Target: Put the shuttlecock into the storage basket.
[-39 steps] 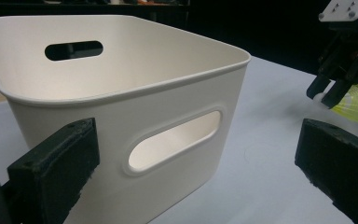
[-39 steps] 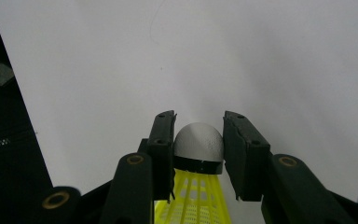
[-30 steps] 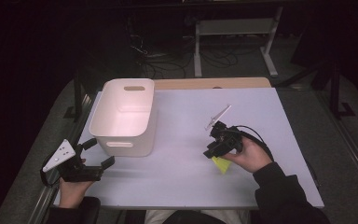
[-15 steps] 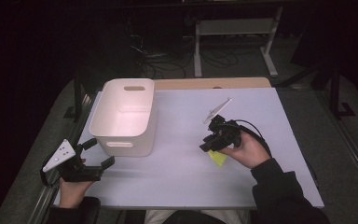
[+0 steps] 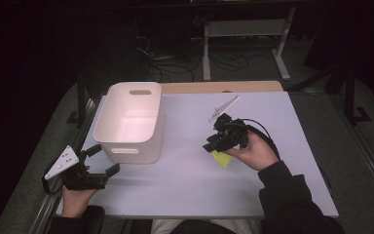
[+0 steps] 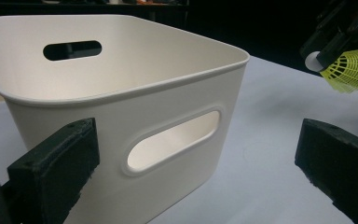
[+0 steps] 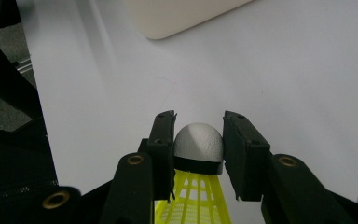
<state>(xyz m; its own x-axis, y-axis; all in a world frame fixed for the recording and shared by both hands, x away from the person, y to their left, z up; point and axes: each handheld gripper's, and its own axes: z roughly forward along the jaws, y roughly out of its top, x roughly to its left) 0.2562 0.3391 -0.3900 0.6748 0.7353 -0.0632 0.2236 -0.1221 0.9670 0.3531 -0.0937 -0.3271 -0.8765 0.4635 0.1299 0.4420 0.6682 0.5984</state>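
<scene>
A yellow shuttlecock (image 5: 222, 159) with a white cork head (image 7: 198, 142) hangs above the white table, held by its head in my right gripper (image 5: 212, 145), which is shut on it. Its yellow skirt (image 6: 349, 70) trails below the jaws in the left gripper view. A white plastic bin (image 5: 130, 122) with handle slots stands at the table's left. My left gripper (image 5: 101, 159) rests open near the front left corner, pointing at the bin's near wall (image 6: 168, 140), with nothing between its pads.
The white table top (image 5: 282, 122) has a wooden strip along its far edge. A metal stand (image 5: 243, 29) and cables lie on the dark floor behind. A rail runs beside the table's left edge.
My right gripper has risen a little with the shuttlecock and drifted slightly left. The left gripper and the bin have stayed put.
</scene>
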